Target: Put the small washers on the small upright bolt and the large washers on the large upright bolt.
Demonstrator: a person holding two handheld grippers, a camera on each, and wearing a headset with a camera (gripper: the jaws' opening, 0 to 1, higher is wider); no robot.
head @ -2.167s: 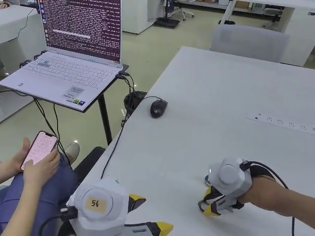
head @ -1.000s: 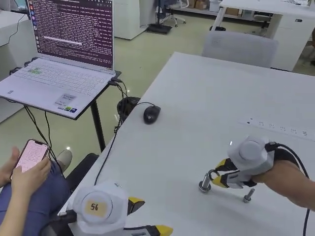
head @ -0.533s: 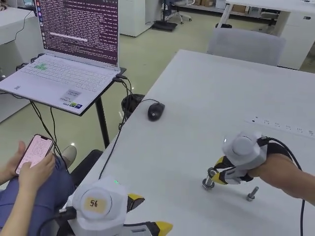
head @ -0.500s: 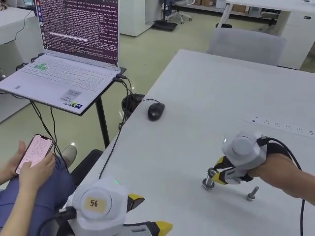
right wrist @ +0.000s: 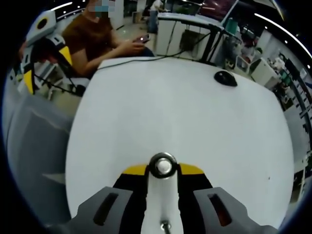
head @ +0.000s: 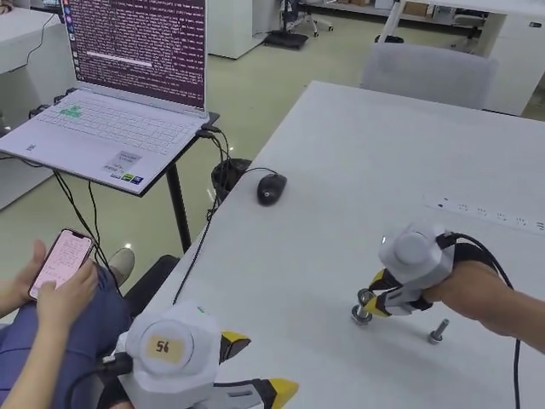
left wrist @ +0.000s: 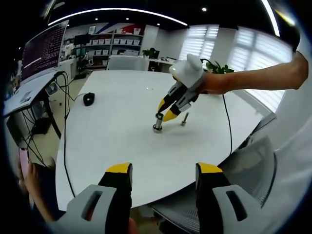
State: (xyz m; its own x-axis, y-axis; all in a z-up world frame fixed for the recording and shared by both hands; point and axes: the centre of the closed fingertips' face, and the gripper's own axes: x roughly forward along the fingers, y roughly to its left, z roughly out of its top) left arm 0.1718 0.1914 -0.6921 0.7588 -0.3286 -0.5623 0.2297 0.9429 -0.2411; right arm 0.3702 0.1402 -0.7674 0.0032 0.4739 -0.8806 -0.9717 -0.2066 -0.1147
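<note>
White tabletop (head: 324, 170) runs away from the wearer. Nearest of all, the left gripper (left wrist: 163, 171) hangs at its near edge, well short of the large upright bolt (head: 362, 316), jaws spread wide and holding nothing. Further in, the right gripper (head: 372, 300) is at the bolt itself, its jaws pinched on the rim of a large washer (right wrist: 163, 155). A second ago that washer hung above and just to one side of the bolt; now it is down over the bolt's tip, which shows through the hole in the right gripper view. By my reckoning the threading is all but done, and what remains is to let go so the ring drops down the shank. Just beside the large bolt stands the small upright bolt (head: 438, 331), too small for me to tell whether it carries anything. Well past the large bolt lie a mouse (head: 271, 188) and a power strip (head: 485, 213).
</note>
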